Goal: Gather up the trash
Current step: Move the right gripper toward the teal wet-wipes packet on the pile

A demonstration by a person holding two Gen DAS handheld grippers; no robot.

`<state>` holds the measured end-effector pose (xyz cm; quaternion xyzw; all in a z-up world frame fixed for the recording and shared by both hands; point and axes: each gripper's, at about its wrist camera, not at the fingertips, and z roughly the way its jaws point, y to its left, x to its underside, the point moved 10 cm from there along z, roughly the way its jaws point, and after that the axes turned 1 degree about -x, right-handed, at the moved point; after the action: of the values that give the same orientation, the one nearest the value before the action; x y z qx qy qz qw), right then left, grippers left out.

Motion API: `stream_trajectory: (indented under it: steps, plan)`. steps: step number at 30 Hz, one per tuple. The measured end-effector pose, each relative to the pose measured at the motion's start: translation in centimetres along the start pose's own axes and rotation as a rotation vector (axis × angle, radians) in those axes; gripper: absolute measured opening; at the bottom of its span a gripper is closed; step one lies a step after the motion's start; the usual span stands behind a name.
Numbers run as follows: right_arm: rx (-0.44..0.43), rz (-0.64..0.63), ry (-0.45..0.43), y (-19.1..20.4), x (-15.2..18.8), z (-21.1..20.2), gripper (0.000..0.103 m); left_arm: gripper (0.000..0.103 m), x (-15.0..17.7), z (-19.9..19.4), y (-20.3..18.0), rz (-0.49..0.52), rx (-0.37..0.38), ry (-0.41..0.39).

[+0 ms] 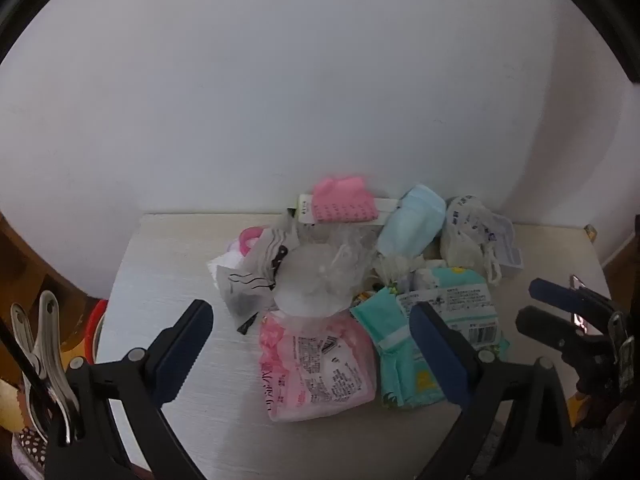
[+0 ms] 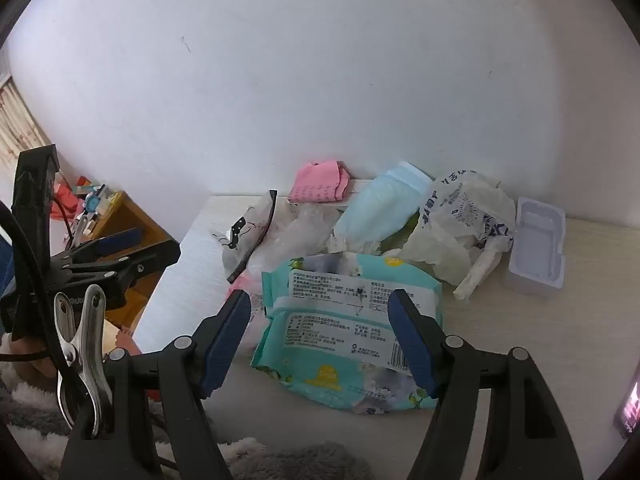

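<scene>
- The left gripper (image 1: pixel 316 340) hangs over the near part of the table (image 1: pixel 160 288), tipped down, with its two blue pads spread wide and nothing pinched.
- Right between those pads lies a pink packet (image 1: pixel 316 372) with small print on it — the pads do not touch it.
- The right gripper (image 2: pixel 322 340) is also spread apart; a teal wipes pack (image 2: pixel 344 332) lies between its pads, and I cannot tell if they touch it.
- The teal pack sits just beside the pink packet, close to the table's near edge.
- Behind them is a crumpled clear plastic bag (image 1: pixel 320 276) in the middle of the pile.
- Farther back, by the wall at the table's far edge, are a folded pink cloth (image 1: pixel 344 200), a light blue roll (image 1: pixel 412 224) and a crinkled white bag (image 2: pixel 460 220).
- An empty white plastic tray (image 2: pixel 536 252) sits at the far right — a bit apart from the pile.
</scene>
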<state>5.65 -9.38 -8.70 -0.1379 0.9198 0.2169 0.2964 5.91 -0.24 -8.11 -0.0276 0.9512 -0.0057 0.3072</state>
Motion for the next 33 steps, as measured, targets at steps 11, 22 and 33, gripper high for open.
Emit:
stream_trajectory:
  steps: [11, 22, 33]
  plan:
    - [-0.004, -0.004, -0.006, 0.3, -0.7, 0.0, 0.073, 0.101, -0.2, -0.1, 0.3, -0.007, -0.001, 0.006]
    - [0.013, -0.001, -0.013, -0.1, -1.4, 0.7, 0.073, 0.101, 1.1, 0.6, 0.7, -0.020, 0.011, 0.036]
    - [0.026, -0.004, -0.019, -0.1, -1.4, 0.6, 0.073, 0.101, 1.3, 0.7, 0.1, -0.012, 0.038, 0.039]
